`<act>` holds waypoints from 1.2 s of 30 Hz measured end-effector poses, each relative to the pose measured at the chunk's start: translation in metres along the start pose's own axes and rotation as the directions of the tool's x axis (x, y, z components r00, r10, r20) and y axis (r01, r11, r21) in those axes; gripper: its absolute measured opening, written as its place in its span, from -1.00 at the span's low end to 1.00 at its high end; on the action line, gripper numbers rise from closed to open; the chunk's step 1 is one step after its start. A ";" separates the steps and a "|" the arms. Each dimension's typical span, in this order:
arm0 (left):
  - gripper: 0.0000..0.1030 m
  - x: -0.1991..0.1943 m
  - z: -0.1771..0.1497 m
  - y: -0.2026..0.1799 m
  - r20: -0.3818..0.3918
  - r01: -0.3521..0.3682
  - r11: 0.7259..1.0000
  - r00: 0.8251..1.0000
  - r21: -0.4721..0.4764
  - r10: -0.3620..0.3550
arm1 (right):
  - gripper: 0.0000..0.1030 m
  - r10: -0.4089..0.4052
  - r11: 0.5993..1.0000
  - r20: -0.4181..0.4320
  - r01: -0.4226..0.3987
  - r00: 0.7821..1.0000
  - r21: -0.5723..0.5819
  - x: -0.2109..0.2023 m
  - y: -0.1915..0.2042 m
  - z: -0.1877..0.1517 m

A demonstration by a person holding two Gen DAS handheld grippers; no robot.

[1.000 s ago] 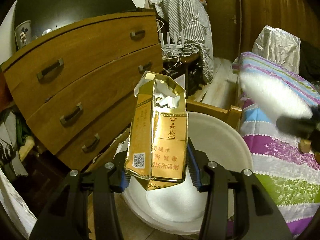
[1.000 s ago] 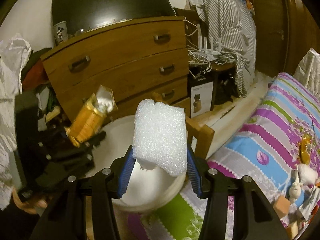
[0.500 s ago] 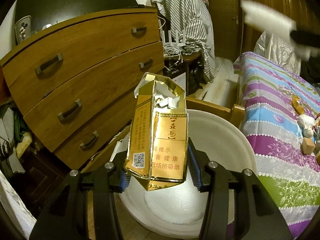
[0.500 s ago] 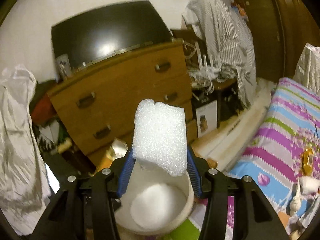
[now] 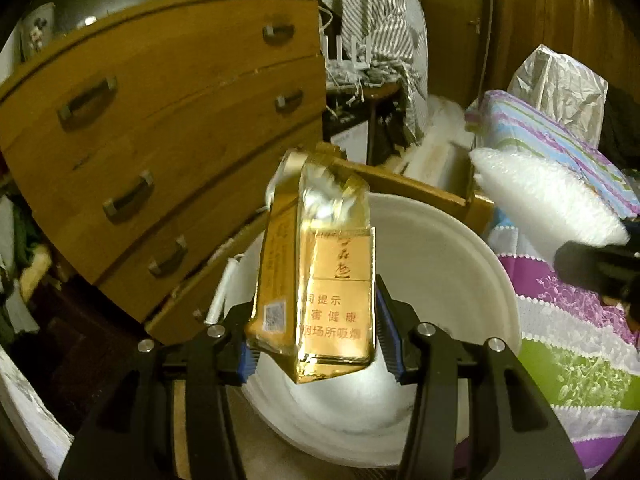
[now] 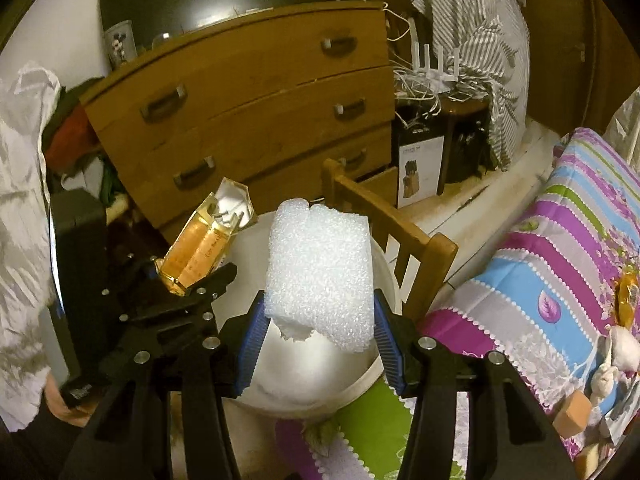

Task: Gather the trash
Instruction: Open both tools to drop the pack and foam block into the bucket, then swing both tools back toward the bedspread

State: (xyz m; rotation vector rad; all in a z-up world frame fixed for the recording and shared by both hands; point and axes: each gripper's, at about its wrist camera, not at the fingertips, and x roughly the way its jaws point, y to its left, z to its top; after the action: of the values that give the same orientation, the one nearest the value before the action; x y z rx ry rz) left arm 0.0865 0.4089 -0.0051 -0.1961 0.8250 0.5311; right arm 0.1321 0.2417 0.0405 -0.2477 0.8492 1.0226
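A gold cigarette pack (image 5: 320, 288) with a torn-open top stands upright between the pads of my left gripper (image 5: 316, 340), which is shut on it. It hangs over the round white bin (image 5: 460, 264). My right gripper (image 6: 318, 336) holds a white foam block (image 6: 320, 272) above the same bin (image 6: 296, 380). Its jaws are opening, but the foam is still between the pads and touching them. The right wrist view shows the pack (image 6: 200, 248) at the left. The left wrist view shows the foam (image 5: 540, 200) at the right.
A wooden chest of drawers (image 6: 260, 92) stands behind the bin, with a wooden chair frame (image 6: 400, 232) against the bin's far rim. A bed with a striped cover (image 6: 560, 260) lies to the right, small items (image 6: 620, 348) on it. A white sleeve (image 6: 20, 200) fills the left edge.
The right gripper swung up with the foam, then came back down over the bin beside the pack. The left gripper sank a little toward the bin, pack still in it.
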 end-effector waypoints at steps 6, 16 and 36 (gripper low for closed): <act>0.52 0.005 -0.003 0.007 -0.018 -0.010 0.999 1.000 -0.030 0.009 | 0.42 -0.002 0.999 -0.005 0.003 1.000 0.033 0.013 -0.012 -0.002; 0.52 -0.047 0.003 0.000 0.092 0.133 0.986 0.988 -0.101 -0.124 | 0.41 -0.076 0.989 0.194 0.049 0.978 0.140 -0.083 -0.043 -0.002; 0.75 -0.126 -0.126 -0.283 -0.211 0.990 -0.093 -0.114 -0.104 -0.971 | 0.42 -0.380 0.915 0.485 0.243 0.788 0.322 -0.365 -0.075 -0.053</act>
State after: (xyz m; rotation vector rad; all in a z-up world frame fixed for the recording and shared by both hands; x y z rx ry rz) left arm 0.0826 0.0743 -0.0068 -0.7570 0.6622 -1.1137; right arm 0.0790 -0.0633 0.2543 0.1124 0.3856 0.6096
